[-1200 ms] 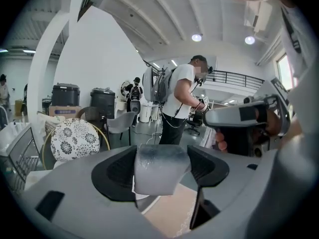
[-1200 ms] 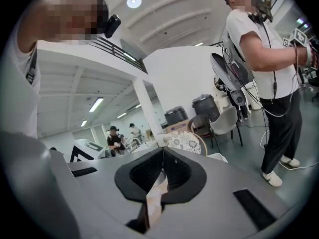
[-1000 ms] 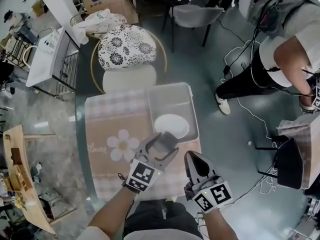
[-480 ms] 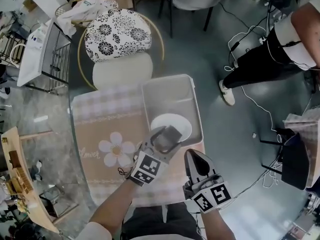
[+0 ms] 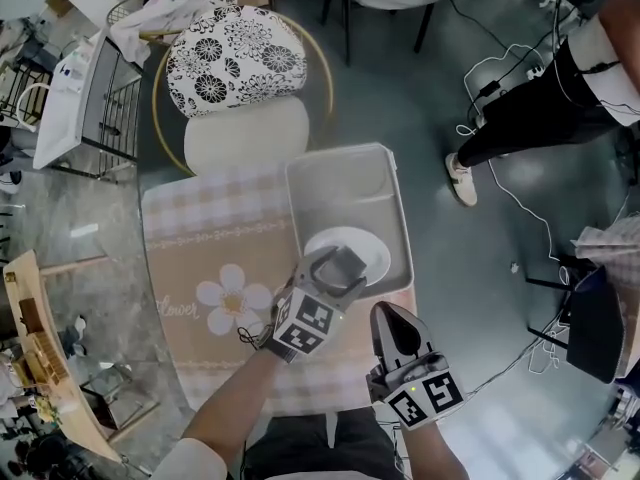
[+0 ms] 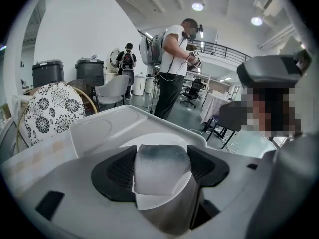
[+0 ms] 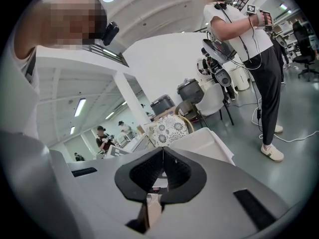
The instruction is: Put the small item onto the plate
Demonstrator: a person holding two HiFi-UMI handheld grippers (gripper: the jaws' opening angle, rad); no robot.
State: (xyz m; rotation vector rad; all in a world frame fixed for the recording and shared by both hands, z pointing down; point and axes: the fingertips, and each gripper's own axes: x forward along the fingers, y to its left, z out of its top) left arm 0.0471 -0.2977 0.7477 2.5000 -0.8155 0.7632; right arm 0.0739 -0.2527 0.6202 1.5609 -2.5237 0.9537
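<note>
While left hand-held gripper (image 5: 337,268) clamps small item (image 6: 162,166) over plate (image 5: 371,252), long axis along jaws, right hand-held gripper (image 5: 388,318) closed, empty.

Small item (image 6: 160,166), silver-grey, shading darker toward its upper edge; plate (image 5: 368,250), plain white; tray (image 5: 340,188), plain off-white; tablecloth (image 5: 205,238), tan centre with a pale checked border and one white daisy (image 5: 226,297); chair back (image 5: 235,60), white with black floral print.

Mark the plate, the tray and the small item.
plate (image 5: 362,240): head view, bare far part.
tray (image 5: 340,190): head view, bare floor of far compartment.
item (image 6: 160,172): left gripper view, middle of its near face.
</note>
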